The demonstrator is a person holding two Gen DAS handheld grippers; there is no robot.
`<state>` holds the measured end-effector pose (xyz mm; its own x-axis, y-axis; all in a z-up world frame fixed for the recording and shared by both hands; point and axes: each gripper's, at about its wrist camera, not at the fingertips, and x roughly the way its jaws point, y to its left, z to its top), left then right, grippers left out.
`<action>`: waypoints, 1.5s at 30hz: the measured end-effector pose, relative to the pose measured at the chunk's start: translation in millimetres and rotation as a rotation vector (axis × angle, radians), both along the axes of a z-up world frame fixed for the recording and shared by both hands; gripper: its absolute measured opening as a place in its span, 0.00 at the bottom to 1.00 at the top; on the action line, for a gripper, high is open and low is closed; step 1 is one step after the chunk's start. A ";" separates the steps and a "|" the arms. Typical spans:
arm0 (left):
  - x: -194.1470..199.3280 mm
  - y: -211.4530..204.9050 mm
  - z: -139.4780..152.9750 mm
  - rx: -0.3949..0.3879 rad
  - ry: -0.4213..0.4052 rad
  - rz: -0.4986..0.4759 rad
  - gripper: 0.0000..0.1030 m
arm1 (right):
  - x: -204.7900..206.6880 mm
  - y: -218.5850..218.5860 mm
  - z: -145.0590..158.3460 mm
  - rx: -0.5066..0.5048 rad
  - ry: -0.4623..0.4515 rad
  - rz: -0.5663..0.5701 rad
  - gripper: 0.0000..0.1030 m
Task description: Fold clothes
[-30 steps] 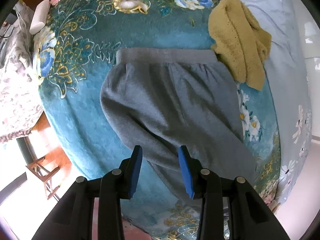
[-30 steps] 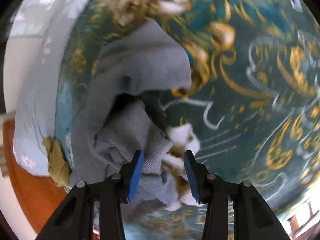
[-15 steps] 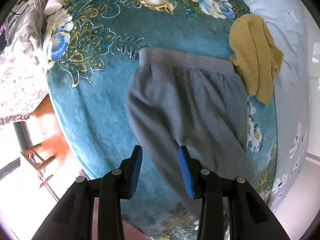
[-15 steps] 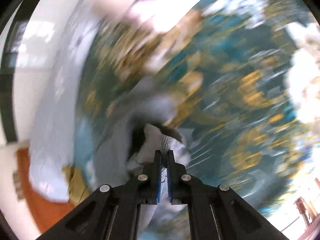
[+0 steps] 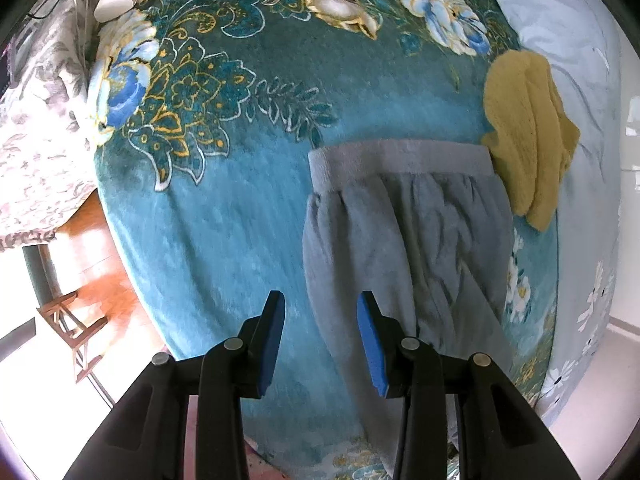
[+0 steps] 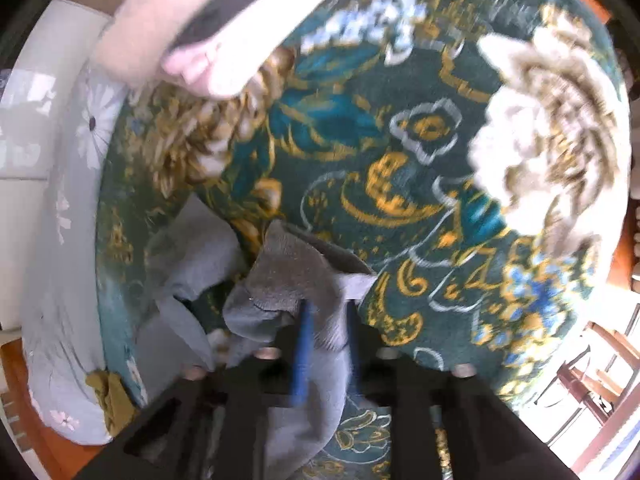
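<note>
Right tool (image 6: 325,344), jaws just reopened, has the grey sweatpants' (image 5: 408,248) cuff (image 6: 304,280) bunched between them to fold it waistward; left tool (image 5: 320,344) hovers released.

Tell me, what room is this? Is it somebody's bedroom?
Probably a bedroom. A bed with a teal flowered blanket fills the view, a pale blue quilt lies along one side, and grey trousers and a yellow top lie on it.
</note>
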<state>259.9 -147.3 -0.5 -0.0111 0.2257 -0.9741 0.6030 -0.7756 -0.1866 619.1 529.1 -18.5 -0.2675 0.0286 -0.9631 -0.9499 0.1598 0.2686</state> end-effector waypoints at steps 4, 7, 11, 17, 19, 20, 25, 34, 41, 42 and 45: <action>-6.6 -19.8 -24.3 0.037 0.002 0.039 0.37 | -3.8 -4.2 29.0 0.058 -0.021 0.019 0.45; -11.9 -31.9 -47.2 0.081 -0.001 0.066 0.37 | -15.6 -14.4 47.2 0.076 -0.042 0.045 0.47; -22.0 -38.3 -78.4 0.152 0.005 0.076 0.41 | -28.1 -38.6 72.1 0.084 -0.073 0.102 0.50; -39.8 -27.9 -119.4 0.193 -0.014 -0.001 0.55 | -73.1 -83.4 83.0 0.049 -0.168 0.242 0.51; -43.4 -24.8 -128.1 0.204 -0.025 -0.015 0.55 | -88.5 -98.0 83.4 0.037 -0.194 0.287 0.51; -44.6 -24.0 -130.2 0.209 -0.024 -0.015 0.53 | -98.1 -106.0 83.1 0.035 -0.205 0.315 0.51; -45.5 -24.2 -131.9 0.253 -0.018 0.034 0.08 | -124.7 -131.0 85.7 0.037 -0.207 0.370 0.51; -35.6 -53.5 -94.5 0.138 0.037 0.058 0.04 | -105.7 -134.8 93.6 0.066 -0.128 0.287 0.51; -42.5 -27.7 -81.9 0.065 0.008 -0.018 0.04 | -35.9 -115.0 65.4 0.045 -0.078 0.110 0.51; -44.3 -25.1 -79.0 0.053 0.007 -0.026 0.04 | -24.0 -109.5 58.0 0.041 -0.063 0.074 0.51; -45.7 -19.6 -72.6 0.024 0.005 -0.031 0.04 | 4.0 -93.7 32.6 0.019 -0.026 -0.017 0.51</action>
